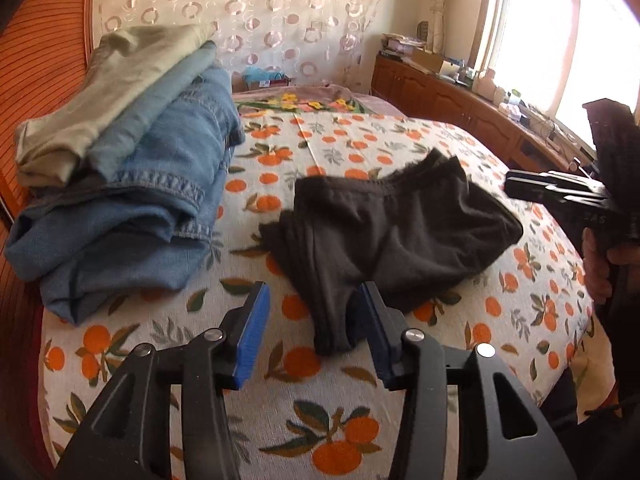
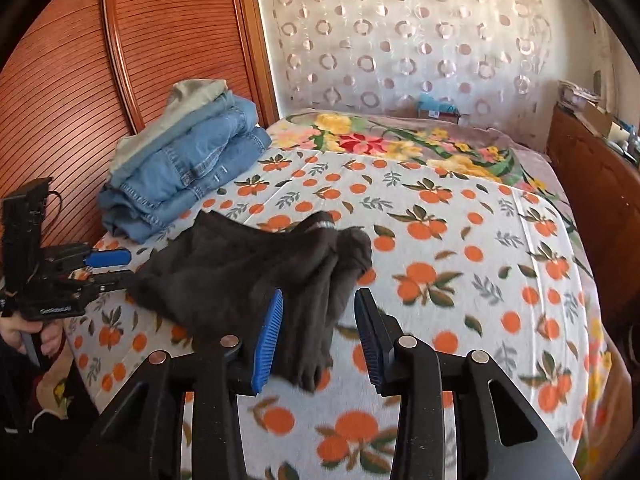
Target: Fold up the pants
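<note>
Pants: the dark pants [image 1: 396,228] are lying folded into a compact bundle on the orange-print bed [image 1: 400,140], near the front edge, with one narrow end trailing toward the cameras.
Left tongs: the left tongs [image 1: 316,332] are standing apart, gripping nothing, with the trailing end of the fabric lying between the blue pads [image 1: 254,336].
Right tongs: the right tongs [image 2: 318,340] are likewise standing apart and empty, hovering just over the near end of the bundle.
Stack: folded jeans and a pale garment [image 2: 180,160] are sitting piled by the wooden headboard [image 2: 60,100], apparently where finished items are being gathered.
Judgement: the fold is looking nearly complete; both tongs seem to be framing the loose end for a last tuck or a lift.
</note>
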Motion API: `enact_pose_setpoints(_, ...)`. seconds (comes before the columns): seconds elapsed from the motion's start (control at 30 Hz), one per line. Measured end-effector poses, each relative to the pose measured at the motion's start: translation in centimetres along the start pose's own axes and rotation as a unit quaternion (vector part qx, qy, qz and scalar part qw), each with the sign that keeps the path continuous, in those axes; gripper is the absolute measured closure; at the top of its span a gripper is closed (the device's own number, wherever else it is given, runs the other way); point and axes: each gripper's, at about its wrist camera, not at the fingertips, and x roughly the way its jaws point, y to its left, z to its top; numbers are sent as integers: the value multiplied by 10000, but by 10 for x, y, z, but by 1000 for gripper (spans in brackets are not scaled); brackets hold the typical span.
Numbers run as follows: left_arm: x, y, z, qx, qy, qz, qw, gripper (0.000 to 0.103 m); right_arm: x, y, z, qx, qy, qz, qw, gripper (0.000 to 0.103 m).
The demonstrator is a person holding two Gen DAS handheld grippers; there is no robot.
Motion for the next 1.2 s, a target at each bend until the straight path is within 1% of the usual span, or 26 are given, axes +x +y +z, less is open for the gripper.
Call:
enact_pose_setpoints(0.13, 13, 2, 24, -36, -126, -47, 9999, 56, 29, 3, 13, -83, 113, 140, 9998, 64)
enact_pose_setpoints(0.23, 28, 5, 44, -129, -218, -150, 9996, 56, 50, -2, 20, -88, 291, 39, 9995, 64)
enact_pose_setpoints(0.3, 37, 4, 52, -62, -201, -90, 9997, 56, 59, -7, 25, -68, 373, 7, 9993, 65)
enact_pose_setpoints(0.33, 43, 3, 56, -13, -168, -88, 9998, 56, 61, -10, 27, -54, 367, 44, 9993, 70)
enact_pose_setpoints(0.37, 48, 3, 58, -1, -111, -85, 9999, 56, 61, -12, 28, -64, 353, 115, 9993, 91)
enact_pose_setpoints(0.4, 54, 4, 60, 7, -26, -107, 9999, 56, 60, -12, 30, -98, 361, 200, 9991, 96)
enact_pose_setpoints(0.43, 60, 4, 61, 31, 78, -112, 9999, 56, 59, -10, 32, -149, 306, 226, 9992, 97)
enact_pose_setpoints(0.53, 72, 3, 60, 133, 268, -114, 9995, 56, 57, -11, 36, -279, 38, 107, 9995, 97)
enact_pose_setpoints(0.63, 79, 4, 59, 166, 340, -131, 9992, 56, 62, -10, 37, -329, -71, -28, 9994, 97)
enact_pose_setpoints(0.7, 83, 5, 59, 187, 352, -162, 9991, 68, 70, -9, 35, -332, 37, -10, 9994, 97)
enact_pose_setpoints(0.77, 86, 7, 59, 191, 389, -205, 9989, 86, 79, -9, 33, -329, 188, -31, 9993, 97)
enact_pose_setpoints(0.83, 82, 8, 60, 187, 210, -100, 9996, 92, 84, -12, 36, -277, 290, 2, 9992, 97)
enact_pose_setpoints(0.87, 79, 9, 60, 164, 146, -47, 9997, 93, 82, -13, 35, -226, 297, 68, 9993, 95)
enact_pose_setpoints(0.9, 76, 10, 62, 141, 67, 48, 9999, 93, 80, -14, 36, -184, 296, 109, 9993, 90)
enact_pose_setpoints(0.93, 73, 11, 63, 156, -29, 208, 9997, 93, 76, -15, 36, -166, 281, 117, 9994, 89)
enact_pose_setpoints(0.97, 73, 10, 65, 180, -46, 262, 9995, 93, 72, -14, 37, -175, 254, 97, 9995, 87)
enact_pose_setpoints(1.13, 68, 11, 67, 178, -46, 291, 9994, 93, 45, -9, 27, -207, 169, 36, 9996, 87)
enact_pose_setpoints(1.2, 65, 11, 67, 110, -54, 272, 9996, 89, 36, -5, 20, -216, 158, 77, 9996, 85)
